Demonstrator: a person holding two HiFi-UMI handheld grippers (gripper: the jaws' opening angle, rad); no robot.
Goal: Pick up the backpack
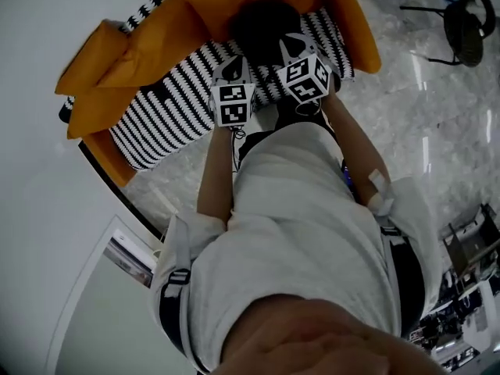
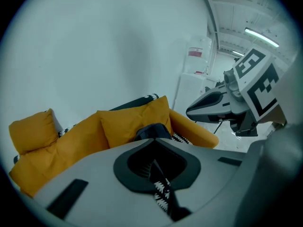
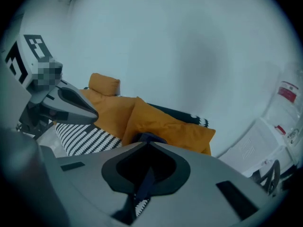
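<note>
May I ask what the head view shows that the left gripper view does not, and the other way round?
Only the head view: the person's shirt and forearms, and the left gripper seen from above with its marker cube. Only the left gripper view: a ceiling light, a white cabinet, and the left gripper's jaws up close, shut on nothing. Both: the orange sofa, the dark backpack on it, and the right gripper.

Left gripper (image 1: pixel 232 67), right gripper (image 1: pixel 297 47): seemingly closed.
</note>
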